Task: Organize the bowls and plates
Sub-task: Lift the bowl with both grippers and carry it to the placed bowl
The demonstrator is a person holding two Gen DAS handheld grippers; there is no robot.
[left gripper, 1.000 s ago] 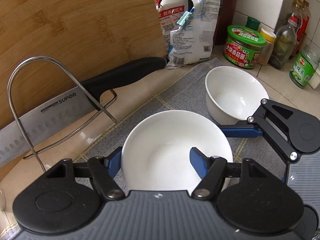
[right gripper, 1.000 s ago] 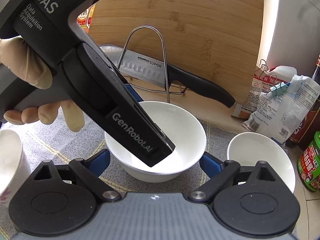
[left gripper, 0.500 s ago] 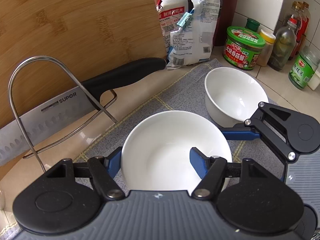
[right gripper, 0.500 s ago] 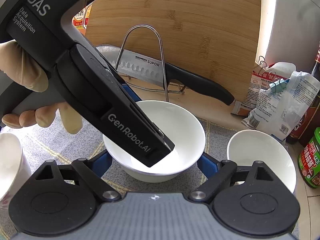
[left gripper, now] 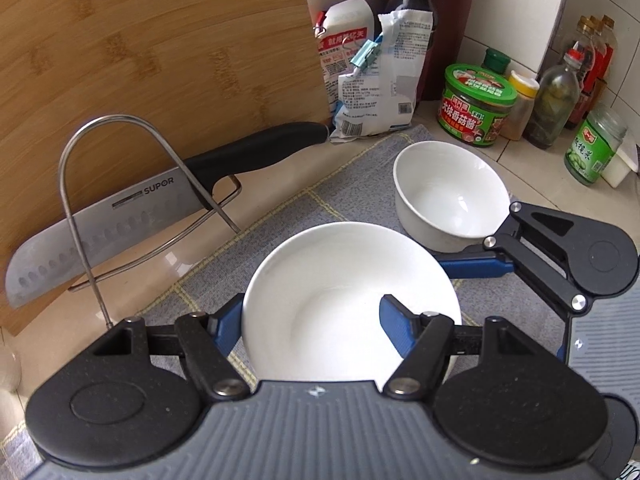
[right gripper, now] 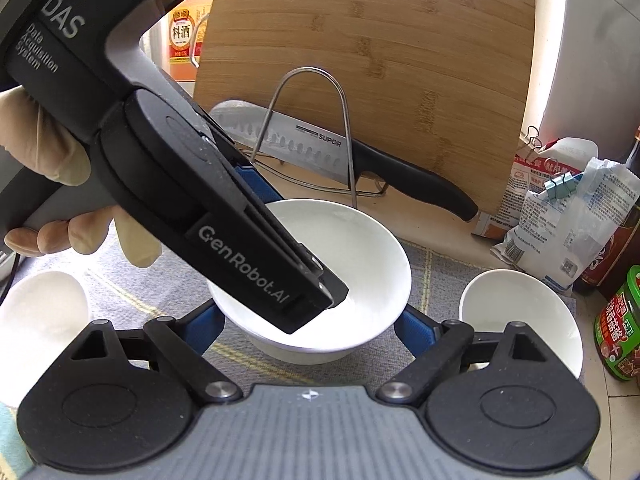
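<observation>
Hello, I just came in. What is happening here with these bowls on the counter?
A person holds a gripper in each hand over a grey mat. The left gripper is shut on the rim of the wide white bowl, one finger inside and one outside. The right gripper is open, its fingers on either side of that bowl without pressing it. A smaller, deeper bowl waits beside it, near the jars. A knife rests in a wire rack against the cutting board.

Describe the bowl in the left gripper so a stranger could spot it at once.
Start at the big cutting board leaning at the back, then drop to the grey mat before it. The wide bowl sits mid-mat, the left gripper clamped on its near rim. Its neighbour, the deep bowl beside the green jar, is narrower and untouched.
</observation>
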